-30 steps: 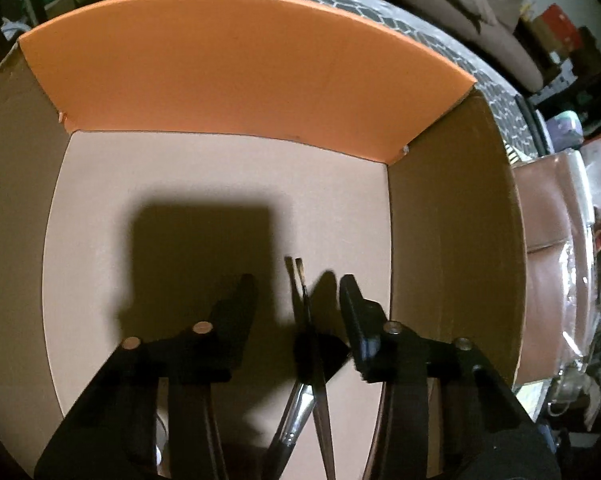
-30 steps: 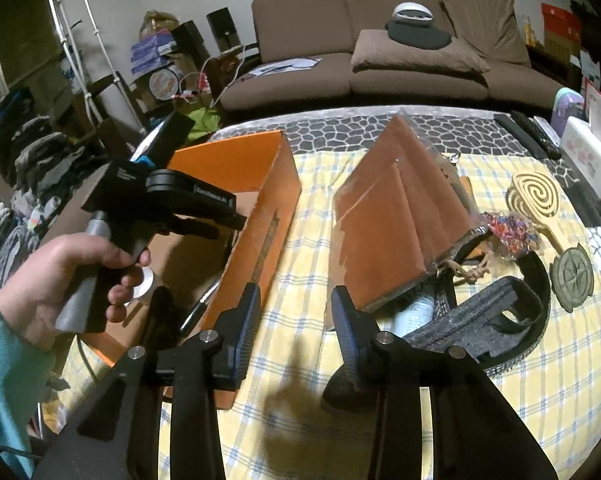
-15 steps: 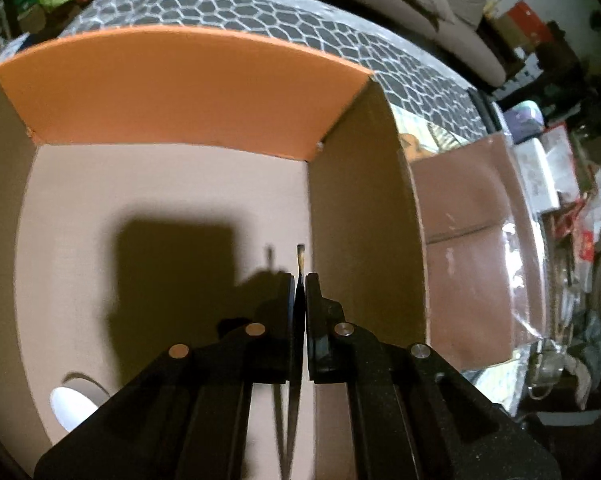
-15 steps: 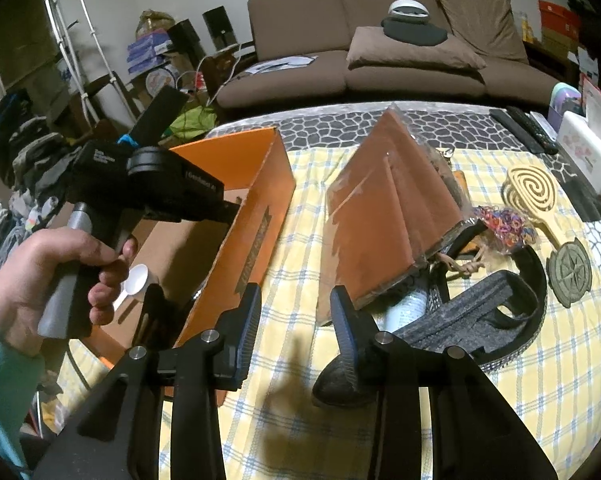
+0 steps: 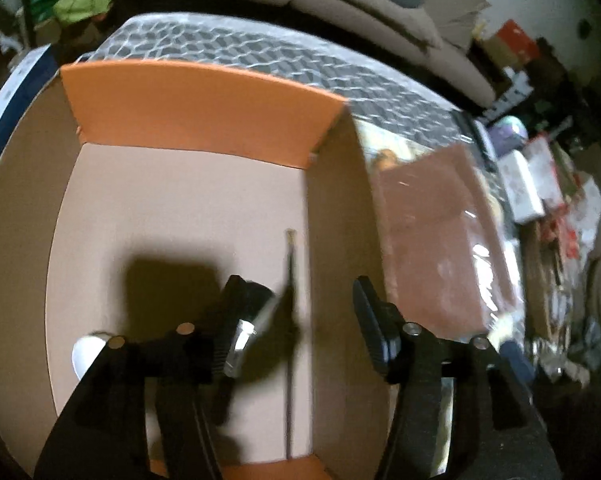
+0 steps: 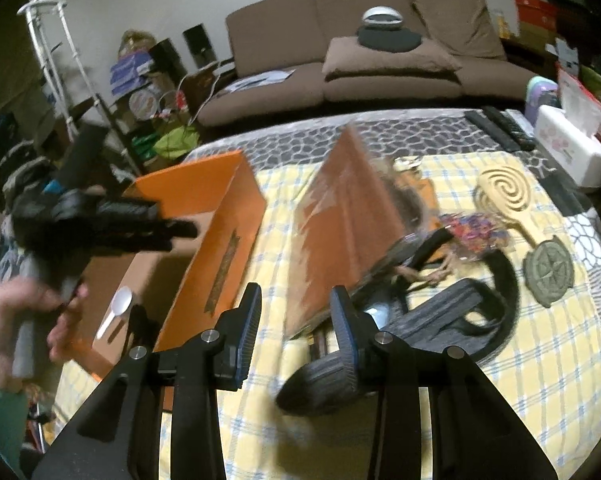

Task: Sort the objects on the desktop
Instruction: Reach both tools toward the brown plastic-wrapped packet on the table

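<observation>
My left gripper (image 5: 300, 304) is open above the orange cardboard box (image 5: 204, 120), straddling its right wall. A thin makeup brush (image 5: 290, 312) lies on the box floor by that wall, free of the jaws. A white plastic spoon (image 5: 85, 354) lies at the floor's left; it also shows in the right wrist view (image 6: 118, 308). My right gripper (image 6: 294, 322) is open and empty above the yellow checked cloth (image 6: 540, 380), just before a brown wrapped package (image 6: 340, 216). The left gripper (image 6: 112, 224) shows blurred over the box (image 6: 228, 248).
A dark grey strap bag (image 6: 440, 324), a wooden spiral paddle (image 6: 504, 188), a round green compass coaster (image 6: 548, 276) and coloured bands (image 6: 472, 228) lie right of the package. Remotes (image 6: 500, 128) and a white tissue box (image 6: 572, 148) sit at the far right. A brown sofa (image 6: 360, 60) stands behind.
My left gripper shut on the brush half a second ago, then opened; the brush now lies free on the box floor. It has pulled back and to the right. My right gripper stays open.
</observation>
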`<state>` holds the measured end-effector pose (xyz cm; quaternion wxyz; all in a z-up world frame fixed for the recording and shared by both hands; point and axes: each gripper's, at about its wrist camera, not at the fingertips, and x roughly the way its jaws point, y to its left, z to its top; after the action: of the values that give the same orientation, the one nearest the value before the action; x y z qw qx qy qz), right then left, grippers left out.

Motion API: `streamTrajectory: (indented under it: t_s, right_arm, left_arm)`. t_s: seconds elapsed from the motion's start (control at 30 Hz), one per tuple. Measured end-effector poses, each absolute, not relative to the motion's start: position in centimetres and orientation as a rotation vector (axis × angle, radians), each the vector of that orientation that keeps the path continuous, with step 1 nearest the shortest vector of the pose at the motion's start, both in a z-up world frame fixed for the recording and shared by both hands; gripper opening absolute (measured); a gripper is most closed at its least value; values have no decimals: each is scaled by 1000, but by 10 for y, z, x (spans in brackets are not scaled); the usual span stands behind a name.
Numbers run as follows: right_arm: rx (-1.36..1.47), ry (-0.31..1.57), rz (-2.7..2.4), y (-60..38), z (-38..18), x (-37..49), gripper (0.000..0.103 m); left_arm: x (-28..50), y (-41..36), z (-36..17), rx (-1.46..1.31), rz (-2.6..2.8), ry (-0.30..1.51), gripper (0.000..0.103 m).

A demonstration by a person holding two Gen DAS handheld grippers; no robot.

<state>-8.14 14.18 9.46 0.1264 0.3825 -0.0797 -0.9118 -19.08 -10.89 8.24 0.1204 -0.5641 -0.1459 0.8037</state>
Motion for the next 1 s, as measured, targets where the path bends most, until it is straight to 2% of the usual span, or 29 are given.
streamTrajectory:
  t_s: [0.1, 0.4, 0.67, 1.0]
  right_arm:
    - [1097, -269, -2702, 161, 97, -83, 38]
    - [1118, -397, -2788, 210, 93, -85, 40]
    - [1115, -490, -2776, 232, 93, -88, 40]
    - [1051, -763, -2663, 258, 94, -100, 46]
  left_arm:
    - [-178, -89, 100, -1596, 2339, -366, 59]
    - [-172, -12, 128, -1548, 2258, -246, 59]
    - [-179, 41, 105, -1627, 2189, -207, 59]
    - [-158, 68, 86, -1614, 2253, -48, 59]
